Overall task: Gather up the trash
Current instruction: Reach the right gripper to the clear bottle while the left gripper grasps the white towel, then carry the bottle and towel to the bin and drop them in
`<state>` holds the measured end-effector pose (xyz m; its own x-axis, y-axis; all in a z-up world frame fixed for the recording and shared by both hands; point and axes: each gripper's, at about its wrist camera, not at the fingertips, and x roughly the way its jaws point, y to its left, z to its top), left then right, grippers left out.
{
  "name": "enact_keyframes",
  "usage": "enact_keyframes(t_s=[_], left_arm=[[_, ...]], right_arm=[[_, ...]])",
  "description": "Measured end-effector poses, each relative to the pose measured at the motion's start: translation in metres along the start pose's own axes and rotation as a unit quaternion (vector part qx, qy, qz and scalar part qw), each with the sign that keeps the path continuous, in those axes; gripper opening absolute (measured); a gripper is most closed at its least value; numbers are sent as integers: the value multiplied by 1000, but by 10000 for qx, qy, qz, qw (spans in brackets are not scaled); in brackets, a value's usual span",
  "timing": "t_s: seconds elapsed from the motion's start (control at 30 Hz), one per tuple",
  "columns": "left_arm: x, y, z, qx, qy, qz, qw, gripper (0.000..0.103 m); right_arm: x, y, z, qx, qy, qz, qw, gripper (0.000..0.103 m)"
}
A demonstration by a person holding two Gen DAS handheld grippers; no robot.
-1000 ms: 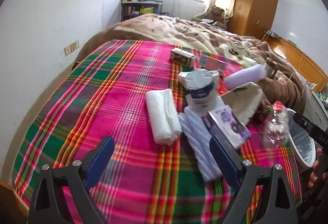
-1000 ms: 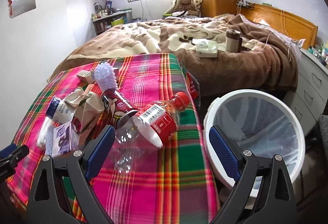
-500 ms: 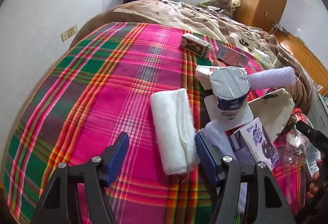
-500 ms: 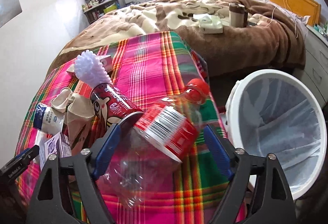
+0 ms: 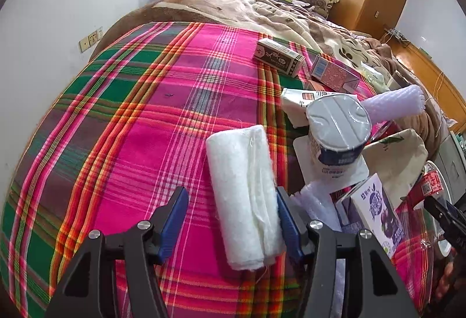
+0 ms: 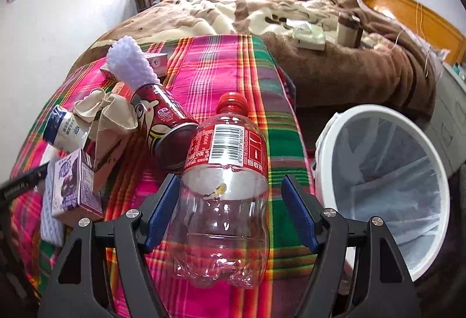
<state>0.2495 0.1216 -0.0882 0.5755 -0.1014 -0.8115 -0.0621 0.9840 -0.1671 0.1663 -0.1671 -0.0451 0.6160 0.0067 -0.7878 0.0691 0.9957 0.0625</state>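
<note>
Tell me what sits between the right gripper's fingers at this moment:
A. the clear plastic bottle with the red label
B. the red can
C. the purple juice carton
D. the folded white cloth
A: in the right wrist view the clear plastic bottle lies between the closing jaws of the right gripper, a visible gap remaining beside the right finger.

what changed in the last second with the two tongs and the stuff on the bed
The left tongs moved in around the white cloth roll and are closing. The right tongs advanced around the clear bottle and are closing, not yet gripping. The trash bin stayed put.
</note>
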Motion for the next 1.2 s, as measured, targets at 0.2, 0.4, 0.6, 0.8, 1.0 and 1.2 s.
enact_keyframes(t_s=[0.2,0.4,0.6,0.8,1.0,1.2], left_arm=[[-2,-3,-1,59,-22,-90,9999,38],[-9,-7,-4,120,-121,-138,9998,33],[-27,-6,-6,-23,-323,-342,9989,33],[-67,-28,-7,265,-733,-301,9965,33],[-107,-73,-11,676,-1027,-719,9898,33],[-124,-125,-20,1014,-1079,-1267,9808,33]], right_arm=[[3,1,1,-92,-104,-136,9998,64],[-1,-10,-2,144,-204,60,9997,64],[-12,-14,-3,296,-371,277,9985,64],[-33,-19,-4,297,-603,397,9969,64],[-63,-37,-5,335,-906,434,9944,64],[-83,-66,-9,442,-1054,205,9932,64]])
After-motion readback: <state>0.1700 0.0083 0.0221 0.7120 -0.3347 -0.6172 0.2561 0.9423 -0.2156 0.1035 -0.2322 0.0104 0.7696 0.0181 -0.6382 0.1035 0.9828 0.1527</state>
